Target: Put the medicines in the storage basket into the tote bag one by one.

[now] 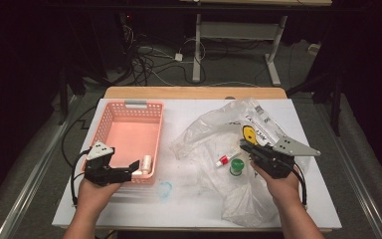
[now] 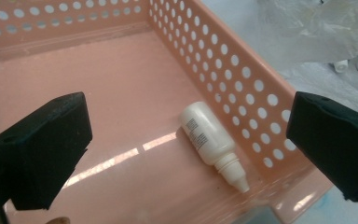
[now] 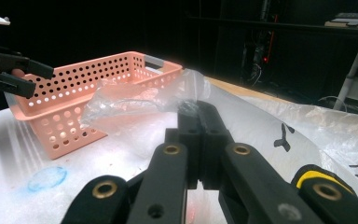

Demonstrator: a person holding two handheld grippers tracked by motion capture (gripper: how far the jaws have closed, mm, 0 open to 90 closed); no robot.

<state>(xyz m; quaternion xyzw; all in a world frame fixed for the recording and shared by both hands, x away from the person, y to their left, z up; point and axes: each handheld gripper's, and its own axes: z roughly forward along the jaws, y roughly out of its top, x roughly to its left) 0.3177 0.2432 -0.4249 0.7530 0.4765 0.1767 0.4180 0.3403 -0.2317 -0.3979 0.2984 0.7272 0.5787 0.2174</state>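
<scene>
A pink perforated basket point(image 1: 135, 104) stands on the left of the white table. A small white bottle point(image 1: 146, 163) lies on its side in the basket's near right corner, its nozzle pointing at the wall point(image 2: 242, 79). My left gripper point(image 1: 132, 169) hovers at that corner, open, both jaws wide apart around the bottle point(image 2: 209, 137) without touching it. My right gripper point(image 1: 243, 145) is shut on the crumpled clear plastic bag point(image 1: 214, 129); its jaws pinch the film point(image 3: 135, 105). A red-and-white tube point(image 1: 225, 160) and a green-capped bottle point(image 1: 237, 166) lie on the bag just left of the right gripper.
A blue ring-shaped mark point(image 1: 165, 189) is on the table in front of the basket. The bag spreads over the table's right half down to the near edge. Beyond the table's far wooden edge point(image 1: 194, 92) lie cables and desk legs on the floor.
</scene>
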